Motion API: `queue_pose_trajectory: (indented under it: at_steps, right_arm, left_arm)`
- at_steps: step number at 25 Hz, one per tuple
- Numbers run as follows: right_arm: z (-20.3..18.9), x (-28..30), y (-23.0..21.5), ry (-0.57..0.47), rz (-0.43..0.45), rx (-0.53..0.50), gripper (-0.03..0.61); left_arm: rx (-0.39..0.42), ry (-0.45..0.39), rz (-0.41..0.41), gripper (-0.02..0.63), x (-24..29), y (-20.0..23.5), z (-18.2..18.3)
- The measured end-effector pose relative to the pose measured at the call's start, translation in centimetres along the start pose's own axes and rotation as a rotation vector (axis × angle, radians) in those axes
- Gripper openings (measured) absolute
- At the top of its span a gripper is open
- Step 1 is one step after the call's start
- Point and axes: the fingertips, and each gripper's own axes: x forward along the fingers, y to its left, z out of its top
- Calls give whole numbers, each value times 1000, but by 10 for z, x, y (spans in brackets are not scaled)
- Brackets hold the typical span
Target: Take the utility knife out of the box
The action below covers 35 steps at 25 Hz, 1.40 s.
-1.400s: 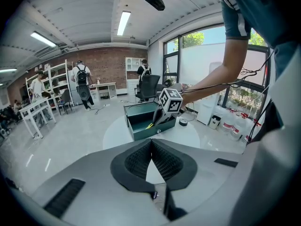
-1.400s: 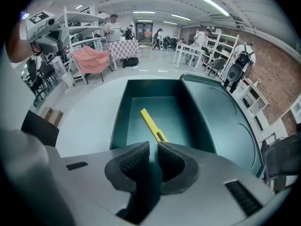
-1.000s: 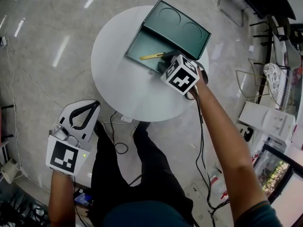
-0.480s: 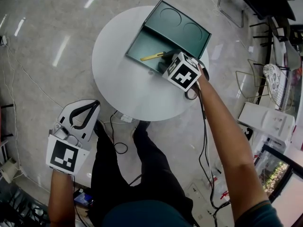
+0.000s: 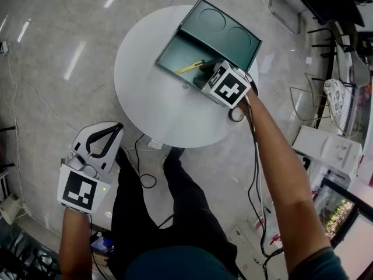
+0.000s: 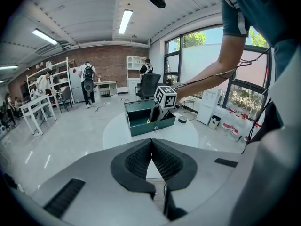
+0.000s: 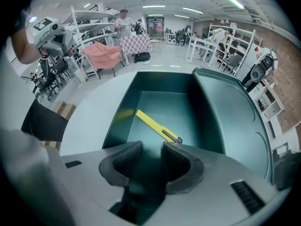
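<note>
Two jaws of right gripper [image 7: 151, 150] newly apart, empty, perhaps just over utility knife [image 7: 157, 126]

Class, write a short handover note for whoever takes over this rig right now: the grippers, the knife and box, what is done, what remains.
Left gripper: shut, empty, held low, away from the table.
Right gripper: jaws have just been opening and are now open with nothing between them, pointing down into the box.
Utility knife: lying flat on the box floor, just beyond the right jaws, not gripped.
Done: the lid is open and the right gripper is placed over the knife.
Left: lower, close on the knife, lift it out of the box.
</note>
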Motion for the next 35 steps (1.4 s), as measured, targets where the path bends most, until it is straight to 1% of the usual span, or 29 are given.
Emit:
queue_pose_trajectory:
  at_steps: [3, 5, 7, 13, 17, 23, 27, 35]
  right_arm:
    - [2, -1, 2, -9, -9, -9, 155]
    - [1, -1, 4, -5, -13, -29, 133]
    - [2, 1, 7, 4, -9, -42, 93]
    - [3, 2, 12, 4, -8, -14, 48]
    - [4, 3, 13, -14, -10, 23, 44]
    - [3, 5, 13, -16, -6, 29, 44]
    - [5, 7, 13, -17, -4, 30, 44]
    - [4, 1, 12, -22, -13, 29, 40]
  left_arm:
    - [4, 2, -4, 18, 0, -2, 0]
    - [11, -2, -9, 18, 1, -3, 0]
    - [14, -4, -12, 18, 2, -2, 0]
    - [-11, 11, -8, 18, 3, -2, -8]
    - [-4, 27, -23, 18, 9, -8, -15]
    - [22, 62, -82, 18, 24, -30, -28]
    - [19, 80, -105, 18, 28, -36, -37]
    - [24, 86, -116, 18, 25, -42, -30]
